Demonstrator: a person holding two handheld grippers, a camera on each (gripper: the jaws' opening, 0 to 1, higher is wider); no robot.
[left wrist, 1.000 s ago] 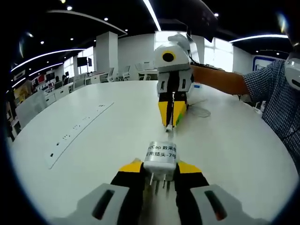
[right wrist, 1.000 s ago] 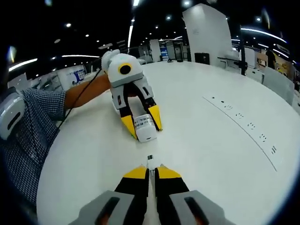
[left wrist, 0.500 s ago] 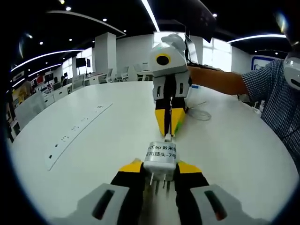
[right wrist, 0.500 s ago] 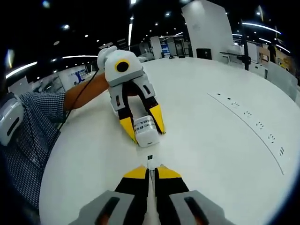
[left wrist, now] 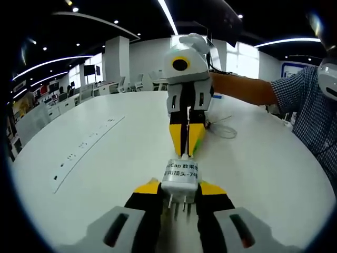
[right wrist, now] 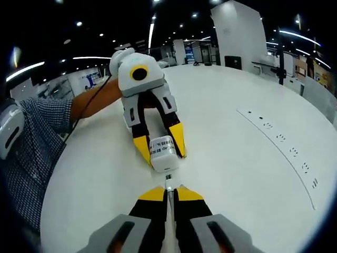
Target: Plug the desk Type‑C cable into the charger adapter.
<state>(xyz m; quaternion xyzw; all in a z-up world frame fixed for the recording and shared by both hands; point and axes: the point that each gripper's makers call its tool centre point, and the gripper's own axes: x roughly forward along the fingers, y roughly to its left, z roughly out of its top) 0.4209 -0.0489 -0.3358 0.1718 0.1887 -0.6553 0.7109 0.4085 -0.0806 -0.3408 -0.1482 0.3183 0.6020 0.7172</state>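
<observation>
I hold two grippers over a big round white table point(left wrist: 95, 174). My left gripper point(left wrist: 179, 191) squeezes the charger adapter point(left wrist: 180, 175) between its yellow-tipped jaws. The adapter is a small white block with grey writing on its side. Its metal prongs point back at my camera, and its flat front end points away from me.

In the left gripper view, my right gripper point(left wrist: 186, 142) comes at me from the far side of the table, nose first. Its jaws are pressed close together on the plug of the Type-C cable point(left wrist: 185, 156). The plug's tip is right at the front face of the adapter. I cannot tell if it is in the hole or just touching.

In the right gripper view, I see the same thing from the other side. My right gripper point(right wrist: 168, 191) pinches the thin cable plug point(right wrist: 168, 182), and the silver tip sits just under the white adapter point(right wrist: 163, 154). The left gripper point(right wrist: 158, 153) hugs that adapter from both sides.

Behind the right gripper, the white cable point(left wrist: 224, 129) lies in a loose loop on the table, toward its far right edge. A row of small dark sockets point(left wrist: 84, 145) runs along the left part of the table. A person's arm point(left wrist: 247, 89) and checked sleeve point(left wrist: 310, 105) reach in from the right.
</observation>
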